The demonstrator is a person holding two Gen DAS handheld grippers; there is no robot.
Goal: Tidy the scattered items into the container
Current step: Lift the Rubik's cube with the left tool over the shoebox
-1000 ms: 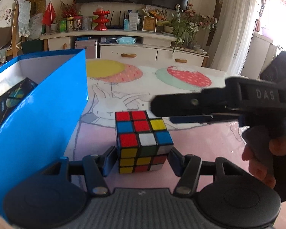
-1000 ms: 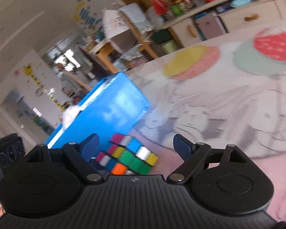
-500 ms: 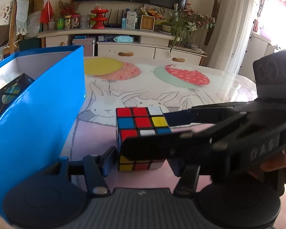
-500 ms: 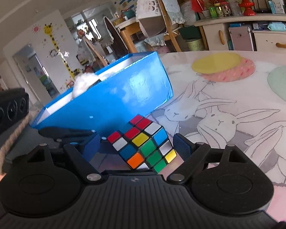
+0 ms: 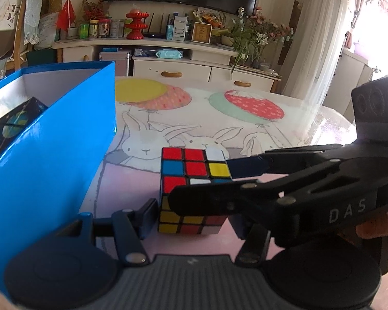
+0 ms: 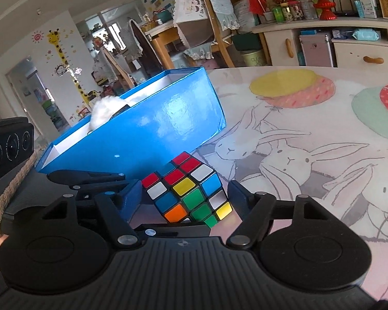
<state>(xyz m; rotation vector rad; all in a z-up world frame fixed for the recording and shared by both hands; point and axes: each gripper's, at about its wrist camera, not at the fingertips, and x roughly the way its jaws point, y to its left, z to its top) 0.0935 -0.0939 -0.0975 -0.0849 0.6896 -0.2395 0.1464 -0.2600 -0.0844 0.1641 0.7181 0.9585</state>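
Your left hand-held gripper [image 5: 194, 217] is pinching the puzzle cube [image 5: 194, 165] by two opposite sides, low down, w/ the cube sitting on the desk [image 5: 258, 129] just right of the blue box [image 5: 51, 160]. Left pad sits flush against the cube's side; the right pad is mostly hidden behind the other tool, so contact there can't be confirmed directly.

Your right hand-held gripper [image 6: 185, 196] comes in from the right, crossing over the left one, & brackets the same cube [image 6: 187, 188] on its other two sides. Its jaws are closing, cube between them. In the right wrist view the blue pads stand at the cube's corners, very close; can't tell if they press yet. In the left wrist view one finger [image 5: 245, 168] lies along the cube's far top edge, the other bar crosses its front face.

Cube's top face shows red, white, blue & yellow tiles; green & orange show from the right side.

The box [image 6: 152, 129] is open-topped, white inside. In it: a dark carton w/ a globe print [image 5: 15, 124] & something white & fluffy [image 6: 103, 111]. Cube is outside the box, near its long wall, not touching it.

Desk cover shows rabbits & balloons. Your fingers [image 5: 372, 230] grip the right tool's handle at frame edge.
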